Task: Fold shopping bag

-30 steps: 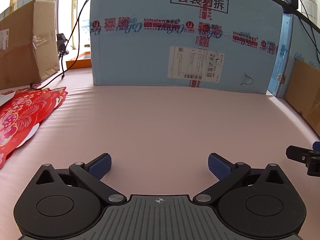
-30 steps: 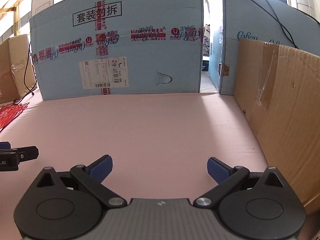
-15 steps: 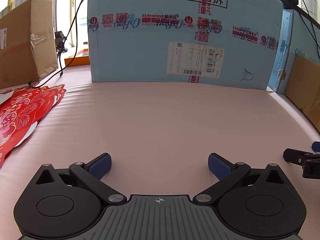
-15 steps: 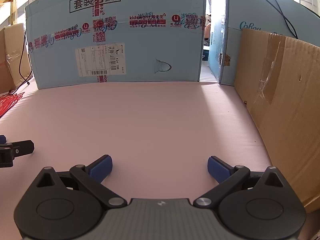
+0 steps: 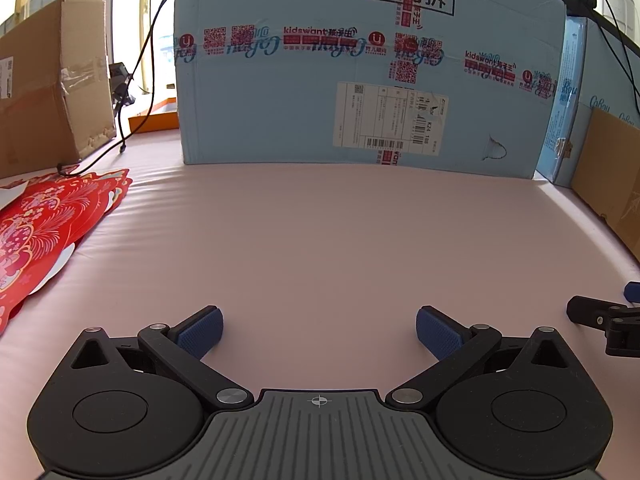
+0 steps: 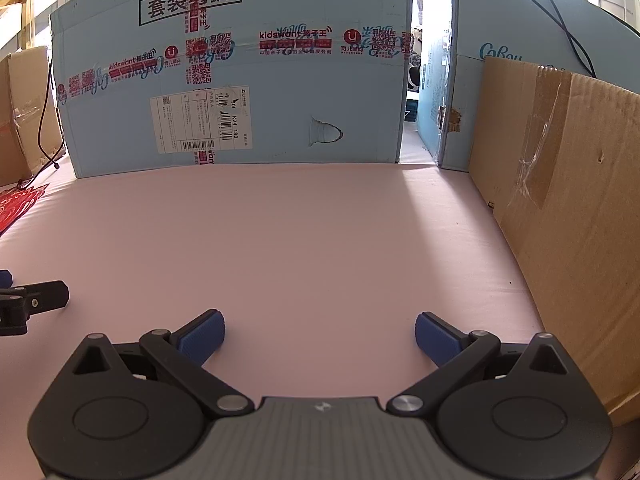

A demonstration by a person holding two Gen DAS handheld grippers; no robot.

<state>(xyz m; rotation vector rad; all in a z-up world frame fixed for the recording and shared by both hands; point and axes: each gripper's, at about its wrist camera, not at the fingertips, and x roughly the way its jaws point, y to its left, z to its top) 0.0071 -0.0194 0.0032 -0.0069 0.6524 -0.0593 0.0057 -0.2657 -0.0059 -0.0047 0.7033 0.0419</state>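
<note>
A red shopping bag [image 5: 44, 224] with a floral print lies flat on the pink table surface [image 5: 320, 232] at the far left of the left wrist view; only its corner [image 6: 18, 202] shows in the right wrist view. My left gripper [image 5: 319, 330] stands open over bare pink surface, well to the right of the bag, nothing between its blue pads. My right gripper [image 6: 319, 332] is open too, over bare surface further right. Each gripper's fingertip shows at the edge of the other's view.
A big light-blue carton [image 5: 360, 68] walls off the back. A brown box [image 5: 48, 92] with a black cable [image 5: 132, 92] stands at back left. A brown cardboard sheet [image 6: 568, 208] lines the right side, with another blue carton [image 6: 480, 60] behind it.
Both grippers have crept slightly forward and tilted a little; the cartons sit a bit higher in view. Both stay open and the bag has not moved.
</note>
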